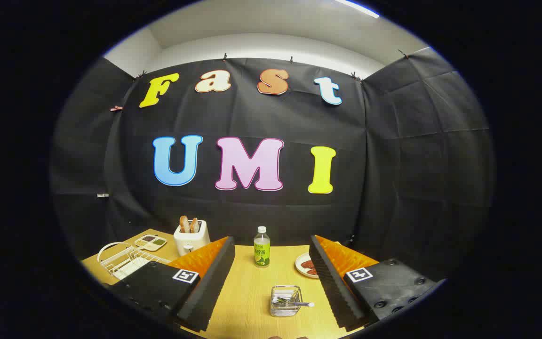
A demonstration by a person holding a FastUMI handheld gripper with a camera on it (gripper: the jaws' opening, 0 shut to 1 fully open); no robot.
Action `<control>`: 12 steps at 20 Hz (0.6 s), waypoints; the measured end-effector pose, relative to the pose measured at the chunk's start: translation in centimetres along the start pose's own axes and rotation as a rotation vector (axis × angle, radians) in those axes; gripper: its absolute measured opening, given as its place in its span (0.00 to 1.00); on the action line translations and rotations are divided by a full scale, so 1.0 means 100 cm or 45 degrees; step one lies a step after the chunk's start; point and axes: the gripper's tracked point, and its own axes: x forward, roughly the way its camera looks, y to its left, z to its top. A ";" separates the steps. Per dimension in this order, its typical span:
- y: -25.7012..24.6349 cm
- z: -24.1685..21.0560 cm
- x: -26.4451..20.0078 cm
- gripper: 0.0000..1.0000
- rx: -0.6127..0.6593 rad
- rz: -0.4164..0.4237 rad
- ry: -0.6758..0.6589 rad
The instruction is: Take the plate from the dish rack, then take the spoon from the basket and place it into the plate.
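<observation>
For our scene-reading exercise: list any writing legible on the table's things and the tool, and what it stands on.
On the bottle: label print too small to read.
On the tool, open with the basket between its fingers: square markers, patterns without words.

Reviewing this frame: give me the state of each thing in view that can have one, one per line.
gripper: open, fingers spread wide, holding nothing
basket: upright on the table between the fingers, spoon inside
spoon: lying in the basket, handle sticking out over its rim
bottle: upright, capped
toaster: bread standing up out of its slots
dish rack: on the table; contents unclear
</observation>
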 end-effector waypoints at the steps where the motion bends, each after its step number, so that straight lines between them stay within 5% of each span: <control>1: 0.002 -0.002 -0.001 0.97 -0.001 0.005 0.004; 12: 0.013 -0.009 -0.007 0.97 -0.025 0.025 0.032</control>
